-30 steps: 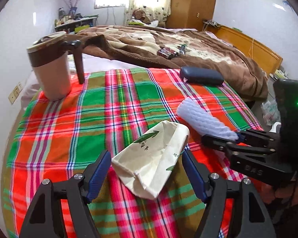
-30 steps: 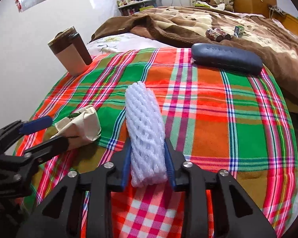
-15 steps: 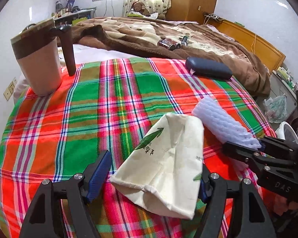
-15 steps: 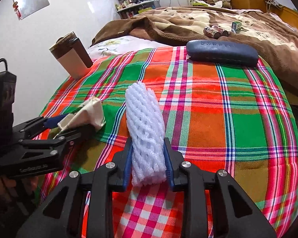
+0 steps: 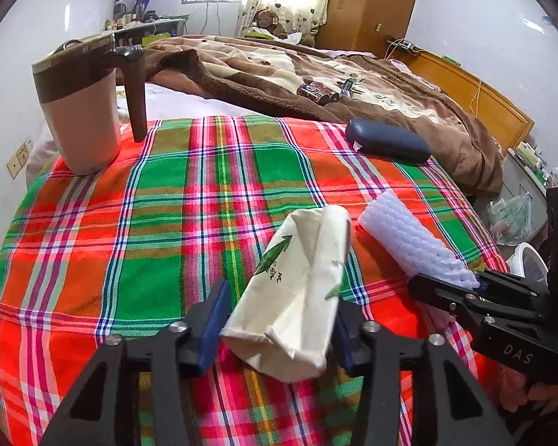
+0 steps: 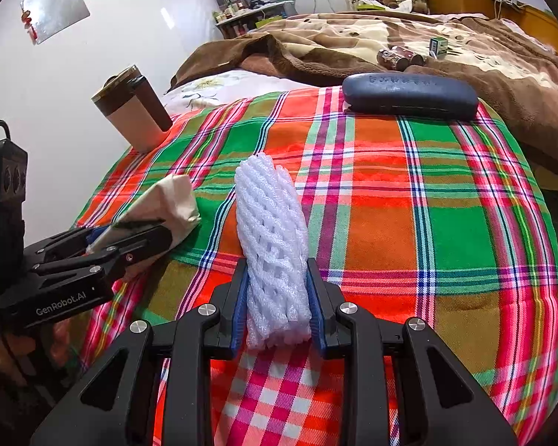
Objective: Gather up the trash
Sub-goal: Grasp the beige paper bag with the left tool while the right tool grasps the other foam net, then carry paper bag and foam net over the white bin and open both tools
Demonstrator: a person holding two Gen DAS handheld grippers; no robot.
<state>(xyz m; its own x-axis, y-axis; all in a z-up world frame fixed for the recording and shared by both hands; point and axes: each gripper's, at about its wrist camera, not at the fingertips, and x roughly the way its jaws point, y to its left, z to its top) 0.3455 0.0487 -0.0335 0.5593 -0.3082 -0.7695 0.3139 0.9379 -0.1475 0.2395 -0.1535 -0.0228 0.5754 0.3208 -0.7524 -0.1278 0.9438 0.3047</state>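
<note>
A cream paper bag with a green leaf print point(image 5: 301, 290) sits between the fingers of my left gripper point(image 5: 279, 319), which is shut on its near end; it also shows in the right wrist view point(image 6: 167, 204). A white foam net sleeve point(image 6: 271, 245) is clamped in my right gripper point(image 6: 279, 297), and it also shows in the left wrist view point(image 5: 409, 241). Both pieces lie low over the plaid tablecloth point(image 5: 167, 215). The two grippers are side by side, the left gripper point(image 6: 123, 241) to the left of the right gripper point(image 5: 464, 290).
A beige and brown mug point(image 5: 82, 111) stands at the far left of the table. A dark blue glasses case point(image 5: 386, 141) lies at the far right edge. Behind is a bed with a brown blanket point(image 5: 279, 70) and a can point(image 5: 316, 91). A white bin point(image 5: 528, 264) stands right of the table.
My left gripper has closed in on the paper bag, squeezing it narrower and tilting it up. The right gripper keeps its hold on the foam net.
</note>
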